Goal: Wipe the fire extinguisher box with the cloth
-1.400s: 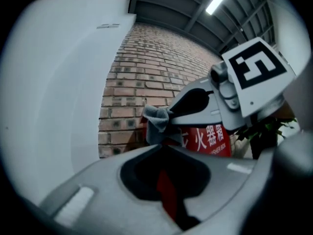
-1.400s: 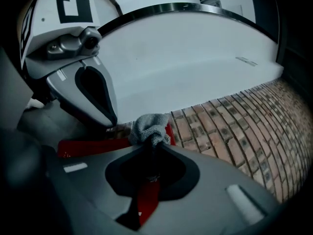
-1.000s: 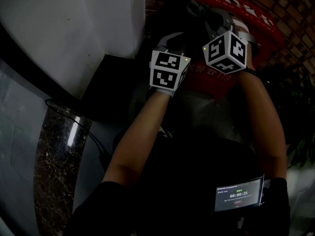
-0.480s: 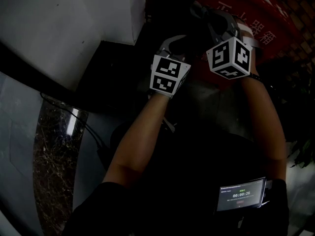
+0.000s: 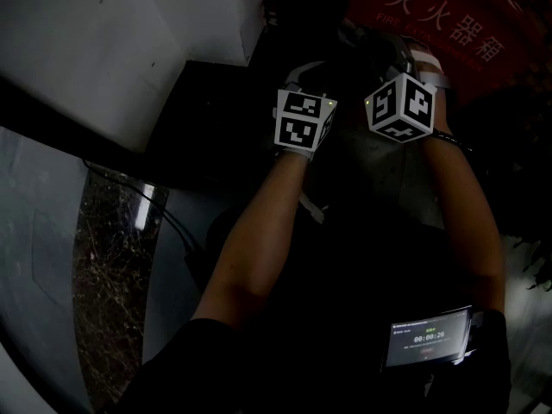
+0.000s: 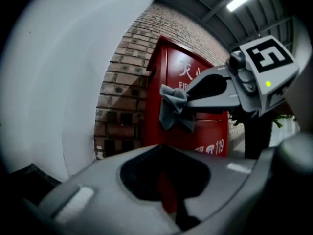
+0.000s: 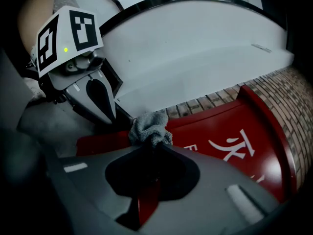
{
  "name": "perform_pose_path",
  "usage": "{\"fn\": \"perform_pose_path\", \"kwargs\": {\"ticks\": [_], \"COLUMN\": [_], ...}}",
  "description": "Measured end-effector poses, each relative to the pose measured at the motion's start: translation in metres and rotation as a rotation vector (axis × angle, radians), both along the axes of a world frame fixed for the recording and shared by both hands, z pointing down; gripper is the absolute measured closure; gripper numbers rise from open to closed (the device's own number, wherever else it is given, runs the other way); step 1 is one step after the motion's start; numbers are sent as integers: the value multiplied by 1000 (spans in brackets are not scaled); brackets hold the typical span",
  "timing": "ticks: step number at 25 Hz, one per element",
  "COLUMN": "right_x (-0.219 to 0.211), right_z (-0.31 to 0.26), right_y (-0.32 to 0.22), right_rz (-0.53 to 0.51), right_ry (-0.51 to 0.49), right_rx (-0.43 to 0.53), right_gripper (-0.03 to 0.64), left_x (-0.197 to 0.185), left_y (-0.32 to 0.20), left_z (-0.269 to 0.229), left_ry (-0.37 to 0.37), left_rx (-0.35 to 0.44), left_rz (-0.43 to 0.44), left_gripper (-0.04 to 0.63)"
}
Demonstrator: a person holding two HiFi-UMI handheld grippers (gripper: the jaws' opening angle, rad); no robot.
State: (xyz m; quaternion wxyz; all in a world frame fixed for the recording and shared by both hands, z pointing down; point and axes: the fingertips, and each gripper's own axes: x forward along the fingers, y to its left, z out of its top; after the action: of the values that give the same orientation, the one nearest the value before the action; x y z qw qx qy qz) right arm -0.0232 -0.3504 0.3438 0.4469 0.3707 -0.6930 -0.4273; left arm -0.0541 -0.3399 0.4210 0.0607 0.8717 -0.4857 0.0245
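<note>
The red fire extinguisher box (image 5: 435,15) with white lettering stands against a brick wall; its front also fills the middle of the left gripper view (image 6: 205,126) and the right of the right gripper view (image 7: 234,146). My right gripper (image 7: 149,145) is shut on a bunched grey cloth (image 7: 149,127), held just in front of the box's red face. From the left gripper view the cloth (image 6: 172,109) hangs from the right gripper (image 6: 185,102) near the box's left edge. My left gripper (image 6: 160,150) is shut with nothing in it and hangs beside the right one, tips (image 7: 110,117) apart from the box.
A white curved wall (image 5: 112,41) rises at the left, meeting the brick wall (image 6: 122,97) beside the box. A dark marble strip (image 5: 108,274) and a cable (image 5: 168,227) lie on the floor at the left. Plant leaves (image 5: 535,257) show at the right. A small timer screen (image 5: 427,339) sits low.
The red box has slid toward the top of the head view and shows more of its lettered front. Both grippers now sit below it. The right one still holds the cloth.
</note>
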Motion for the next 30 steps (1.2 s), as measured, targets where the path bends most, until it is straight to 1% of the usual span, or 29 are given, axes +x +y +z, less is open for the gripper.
{"fn": "perform_pose_path", "kwargs": {"ticks": [4, 5, 7, 10, 15, 18, 21, 26, 30], "right_x": [-1, -2, -1, 0, -2, -4, -8, -10, -11], "right_z": [32, 40, 59, 85, 123, 145, 164, 201, 220], "right_y": [0, 0, 1, 1, 1, 2, 1, 3, 1], "right_rz": [5, 5, 5, -1, -3, 1, 3, 14, 10], "right_ry": [-9, -11, -2, 4, -25, -20, -18, -33, -53], "right_rx": [-32, -40, -66, -100, -131, -134, -148, -213, -271], "right_gripper": [583, 583, 583, 583, 583, 583, 583, 583, 583], "left_x": [-2, -4, -6, -2, 6, 4, -2, -5, 2], "left_y": [-7, -9, -11, -10, -7, -6, -9, -8, -8], "left_z": [13, 19, 38, 59, 70, 82, 95, 121, 139], "left_ry": [11, 21, 28, 2, -31, -56, -69, -86, -130], "left_rx": [44, 49, 33, 12, 13, -16, -54, -167, -205], "left_rz": [19, 22, 22, 33, 74, 82, 64, 44, 55], "left_gripper": [594, 594, 594, 594, 594, 594, 594, 594, 594]}}
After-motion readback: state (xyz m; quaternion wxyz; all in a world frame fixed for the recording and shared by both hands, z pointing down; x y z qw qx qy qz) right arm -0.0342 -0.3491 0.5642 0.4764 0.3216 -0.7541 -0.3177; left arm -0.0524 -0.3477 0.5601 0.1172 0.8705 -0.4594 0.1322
